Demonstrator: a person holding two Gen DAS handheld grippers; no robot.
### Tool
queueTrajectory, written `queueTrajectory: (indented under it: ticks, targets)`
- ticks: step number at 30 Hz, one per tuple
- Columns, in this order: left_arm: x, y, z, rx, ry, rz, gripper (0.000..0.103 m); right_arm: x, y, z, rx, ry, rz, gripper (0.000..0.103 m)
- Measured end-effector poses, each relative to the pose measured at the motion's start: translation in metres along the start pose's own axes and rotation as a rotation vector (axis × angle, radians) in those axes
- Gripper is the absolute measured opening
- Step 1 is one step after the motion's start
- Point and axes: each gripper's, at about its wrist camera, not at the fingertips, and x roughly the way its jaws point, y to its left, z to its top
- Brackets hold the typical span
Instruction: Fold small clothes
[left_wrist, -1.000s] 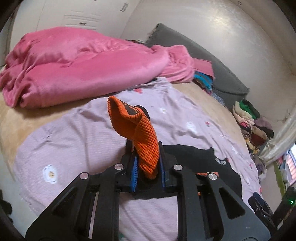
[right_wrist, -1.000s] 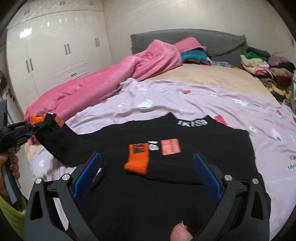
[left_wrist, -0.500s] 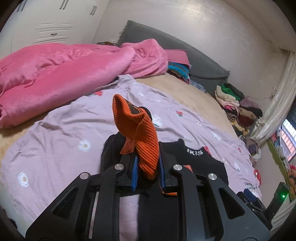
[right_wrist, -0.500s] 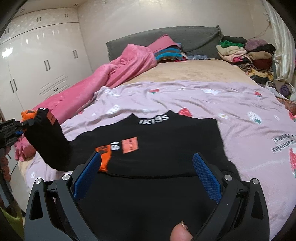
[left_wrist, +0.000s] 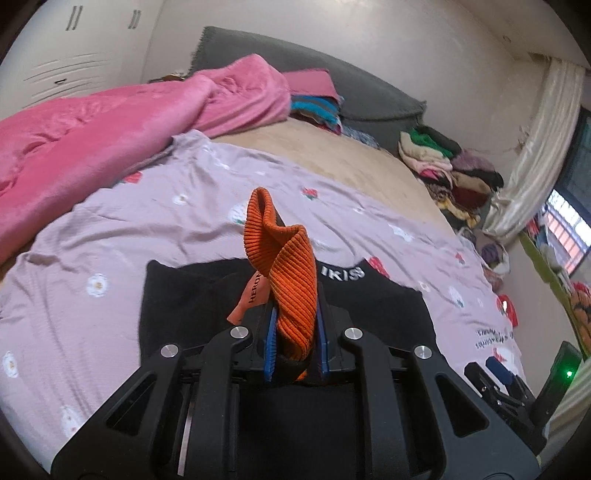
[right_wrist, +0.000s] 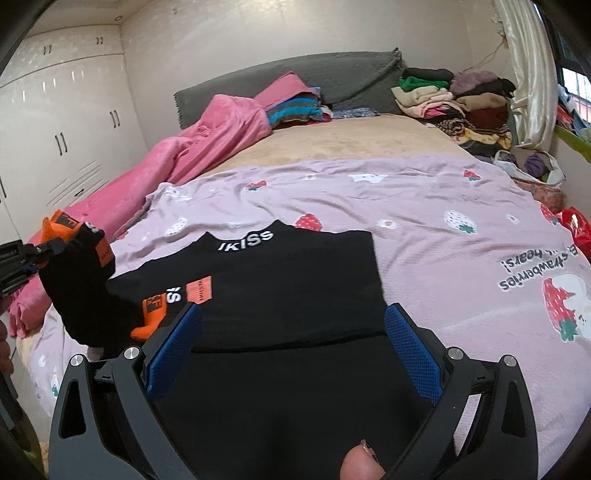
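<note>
A small black sweater with orange cuffs and white "IKISS" collar lettering lies on a lilac strawberry-print sheet on the bed. My left gripper is shut on the orange ribbed cuff of one sleeve and holds it up above the sweater body. In the right wrist view that raised sleeve hangs at the left. The other orange cuff lies folded across the sweater's front. My right gripper is open and empty, low over the sweater's hem.
A pink blanket is heaped along the bed's left side. Folded clothes are stacked by the grey headboard at the right. White wardrobe doors stand at the left. A curtain and window are on the right.
My left gripper has carried the orange cuff rightward, from beside the sweater to over its body. The right gripper stays open and has edged forward along the hem.
</note>
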Motion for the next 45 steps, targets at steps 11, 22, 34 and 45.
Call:
queueTrajectory:
  ticks: [11,22,34,45]
  targets:
    - [0.046,-0.043,-0.021,0.054,0.106,-0.088,0.009,-0.006,-0.024,-0.002,0.014,-0.008,-0.087,0.098]
    - [0.085,-0.075,-0.044,0.139,0.204,-0.155,0.010,-0.005,-0.050,-0.005,0.049,0.003,-0.155,0.098]
    - [0.108,-0.089,-0.074,0.186,0.353,-0.318,0.048,0.006,-0.073,-0.007,0.119,0.033,-0.159,0.098]
    - [0.089,-0.031,-0.034,0.209,0.231,-0.110,0.080,0.060,0.003,-0.027,0.044,0.231,0.132,0.084]
